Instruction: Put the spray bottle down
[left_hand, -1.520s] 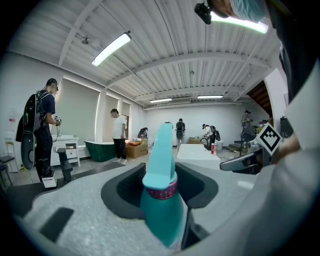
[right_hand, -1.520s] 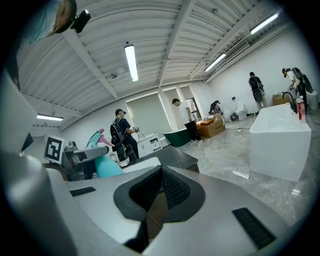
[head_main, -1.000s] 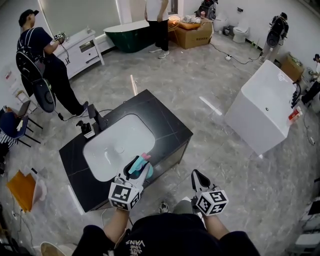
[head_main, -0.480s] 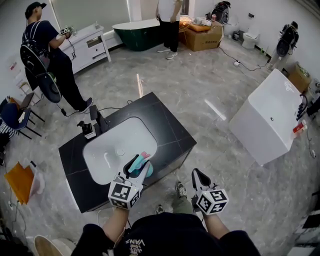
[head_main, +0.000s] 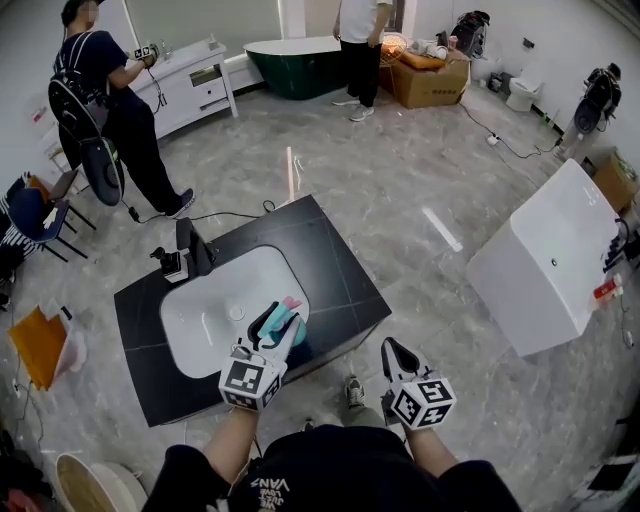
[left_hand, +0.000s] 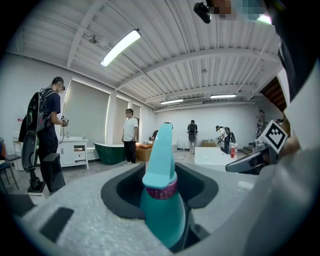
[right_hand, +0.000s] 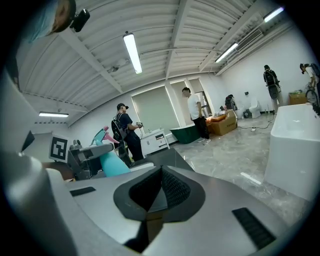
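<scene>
A teal spray bottle (head_main: 285, 325) with a pink trigger and a purple collar sits between the jaws of my left gripper (head_main: 272, 322), which is shut on its body. In the left gripper view the bottle (left_hand: 162, 200) stands upright, nozzle pointing away. It hangs over the near right rim of the white basin (head_main: 215, 320) set in a black counter (head_main: 330, 260). My right gripper (head_main: 392, 352) is shut on nothing, off the counter's front right corner over the floor. The right gripper view shows the bottle (right_hand: 111, 162) to its left.
A black faucet (head_main: 195, 245) stands at the basin's far left. One person (head_main: 110, 110) stands at the back left by a white cabinet (head_main: 195, 80), another (head_main: 360, 40) near a green bathtub (head_main: 295, 50). A white bathtub (head_main: 545, 270) is at the right.
Both grippers have moved forward toward the counter. The bottle, earlier over the counter's front edge, now hangs over the basin's rim. Neither grip has altered.
</scene>
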